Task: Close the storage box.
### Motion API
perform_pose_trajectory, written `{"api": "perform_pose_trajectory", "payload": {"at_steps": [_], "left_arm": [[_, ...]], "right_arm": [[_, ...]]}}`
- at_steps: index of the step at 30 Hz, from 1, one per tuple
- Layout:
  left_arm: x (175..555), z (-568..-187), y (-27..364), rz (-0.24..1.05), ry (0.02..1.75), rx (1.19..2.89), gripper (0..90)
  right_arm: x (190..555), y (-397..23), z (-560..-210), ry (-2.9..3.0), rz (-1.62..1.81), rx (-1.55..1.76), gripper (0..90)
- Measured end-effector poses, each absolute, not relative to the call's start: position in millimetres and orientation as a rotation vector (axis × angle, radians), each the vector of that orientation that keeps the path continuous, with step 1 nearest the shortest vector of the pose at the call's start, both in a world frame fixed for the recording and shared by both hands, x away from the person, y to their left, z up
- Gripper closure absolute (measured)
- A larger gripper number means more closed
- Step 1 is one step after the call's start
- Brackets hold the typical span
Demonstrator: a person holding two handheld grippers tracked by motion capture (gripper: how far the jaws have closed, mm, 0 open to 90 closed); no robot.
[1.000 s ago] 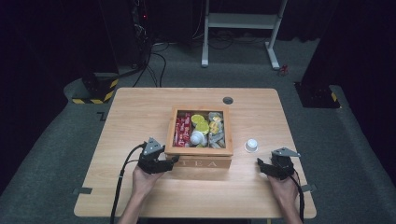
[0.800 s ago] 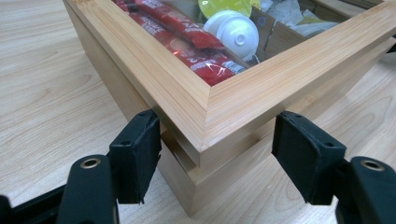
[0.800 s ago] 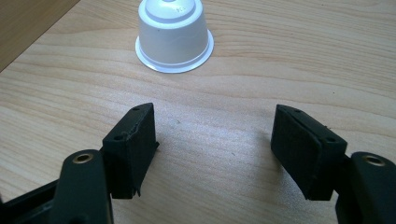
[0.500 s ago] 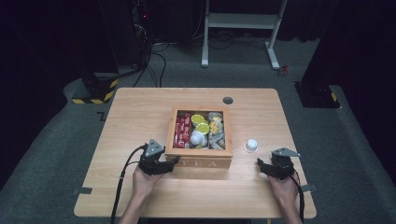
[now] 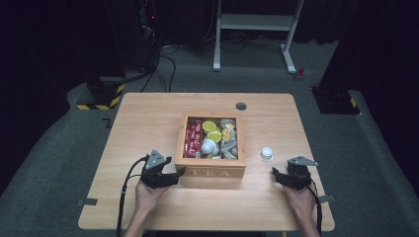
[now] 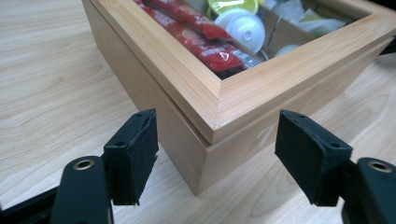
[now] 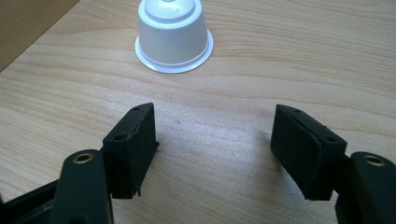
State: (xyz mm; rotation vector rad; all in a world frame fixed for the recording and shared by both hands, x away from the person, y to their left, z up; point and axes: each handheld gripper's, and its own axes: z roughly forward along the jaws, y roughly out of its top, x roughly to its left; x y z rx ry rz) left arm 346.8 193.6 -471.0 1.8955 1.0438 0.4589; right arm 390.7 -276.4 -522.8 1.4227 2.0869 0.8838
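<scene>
The left gripper (image 5: 174, 174) is sitting at the near-left corner of the square light-wood tea box (image 5: 211, 171) in the middle of the pale wooden worktop (image 5: 138, 123). Its fingers (image 6: 133, 151) have just been opening and are now straddling that corner, released, without pressing it, so the box is probably being let go. The left gripper view is revealing red sachets (image 6: 201, 39) under the lid. Toward the right edge, the right gripper (image 5: 277, 175) is waiting with fingers spread and empty near a small white plastic capsule cup (image 7: 173, 32).

We saw a matt pale-wood tea box (image 6: 243, 93) on a smooth wood-grain table (image 5: 148, 118), glossy red foil sachets (image 6: 196, 32) inside, and a smooth white plastic capsule (image 7: 173, 32) at its three o'clock.
</scene>
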Motion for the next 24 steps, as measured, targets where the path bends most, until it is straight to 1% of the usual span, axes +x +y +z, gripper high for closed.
{"api": "perform_pose_trajectory", "payload": {"at_steps": [4, 10, 16, 24], "left_arm": [[341.5, -465.2, 204.0, 0.443, 1.040, 1.848, 30.1], [338.7, -459.0, 219.0, 0.455, 1.054, 1.790, 31.3], [339.6, -458.4, 238.9, 0.491, 1.127, 1.750, 32.6], [341.7, -464.1, 252.8, 0.531, 1.200, 1.740, 32.4]], "right_arm": [[390.7, -276.3, -522.8, 2.087, 0.884, 1.423, 31.2], [390.7, -276.3, -522.8, 2.087, 0.884, 1.423, 31.2], [390.7, -276.3, -522.8, 2.086, 0.883, 1.423, 31.3], [390.6, -276.3, -522.7, 2.086, 0.883, 1.423, 31.3]]}}
